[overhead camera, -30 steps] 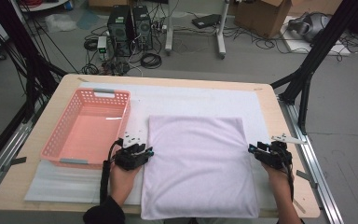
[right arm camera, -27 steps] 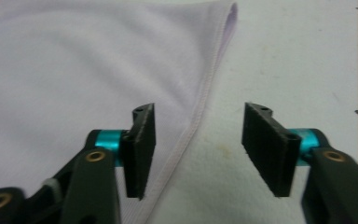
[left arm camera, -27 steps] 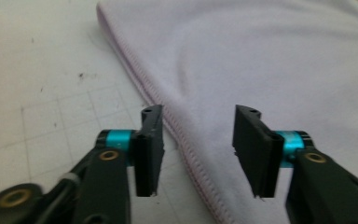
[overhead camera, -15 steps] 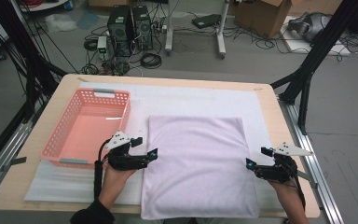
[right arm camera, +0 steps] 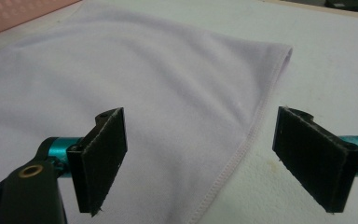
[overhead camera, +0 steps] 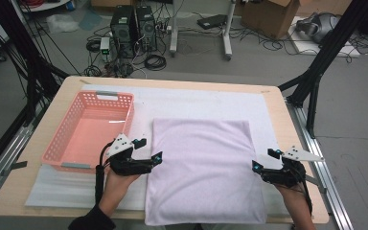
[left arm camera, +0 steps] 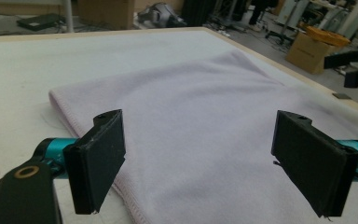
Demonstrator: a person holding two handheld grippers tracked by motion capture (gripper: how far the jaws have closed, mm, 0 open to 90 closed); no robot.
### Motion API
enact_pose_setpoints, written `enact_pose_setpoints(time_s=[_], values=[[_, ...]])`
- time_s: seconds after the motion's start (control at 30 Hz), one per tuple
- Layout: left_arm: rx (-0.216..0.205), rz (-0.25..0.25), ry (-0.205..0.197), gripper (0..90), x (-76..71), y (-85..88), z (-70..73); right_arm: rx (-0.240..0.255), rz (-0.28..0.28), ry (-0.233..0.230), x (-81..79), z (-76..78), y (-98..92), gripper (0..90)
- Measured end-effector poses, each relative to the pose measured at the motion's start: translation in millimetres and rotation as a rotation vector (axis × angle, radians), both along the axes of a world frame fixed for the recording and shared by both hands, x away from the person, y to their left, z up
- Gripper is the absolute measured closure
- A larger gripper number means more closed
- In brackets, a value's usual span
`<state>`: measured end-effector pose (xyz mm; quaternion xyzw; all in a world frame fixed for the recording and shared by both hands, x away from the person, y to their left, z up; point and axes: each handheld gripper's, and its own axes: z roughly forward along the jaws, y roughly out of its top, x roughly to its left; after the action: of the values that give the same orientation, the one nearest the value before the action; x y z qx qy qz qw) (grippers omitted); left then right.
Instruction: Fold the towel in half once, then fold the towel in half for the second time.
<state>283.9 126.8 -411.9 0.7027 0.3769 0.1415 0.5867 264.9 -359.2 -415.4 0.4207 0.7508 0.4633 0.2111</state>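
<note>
A pink basket (overhead camera: 88, 132) is sitting on the table (overhead camera: 48, 115), at about 10 o'clock from the middle. Nothing is lying inside it. It is resting partly on a big white sheet (overhead camera: 196, 103) that is covering most of the tabletop.

A folded light purple towel (overhead camera: 203, 167) is lying flat on the white sheet, at about 6 o'clock on the table, just to the right of the basket. Its near edge is hanging over the table's front edge.

The left gripper (overhead camera: 146, 155) is hovering at 9 o'clock from the towel, right at its left edge. In the left gripper view its jaws are standing wide apart, with the towel (left arm camera: 205, 135) lying below them and nothing pinched. The right gripper (overhead camera: 263, 160) is hovering at 3 o'clock from the towel, at its right edge. In the right gripper view its jaws are also spread wide over the towel's hem (right arm camera: 242, 149), holding nothing.

A second ago both grippers were sitting lower and closer in on the towel's sides. Since then their jaws have just been opening, both hands have been lifting a little, and the right one has been pulling out to the side. The towel and basket are lying just where they were.

Past the table at 12 o'clock, computer boxes (overhead camera: 134, 24) and loose cables (overhead camera: 153, 60) are lying on the floor. A cardboard box (overhead camera: 268, 17) is standing at 1 o'clock. Nothing is getting in the way of the grippers.
</note>
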Motion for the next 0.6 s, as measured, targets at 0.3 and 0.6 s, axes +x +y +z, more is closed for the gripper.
enact_pose_setpoints(time_s=[0.3,0.6], values=[[0.019,0.012,0.004,18.3,12.5,-4.8,11.5,0.003,-0.003,0.008,6.7,1.0,0.3,16.6],[0.06,0.034,0.068,18.6,43.9,-20.7,10.7,-0.007,-0.009,0.076,31.3,-2.8,1.2,16.6]])
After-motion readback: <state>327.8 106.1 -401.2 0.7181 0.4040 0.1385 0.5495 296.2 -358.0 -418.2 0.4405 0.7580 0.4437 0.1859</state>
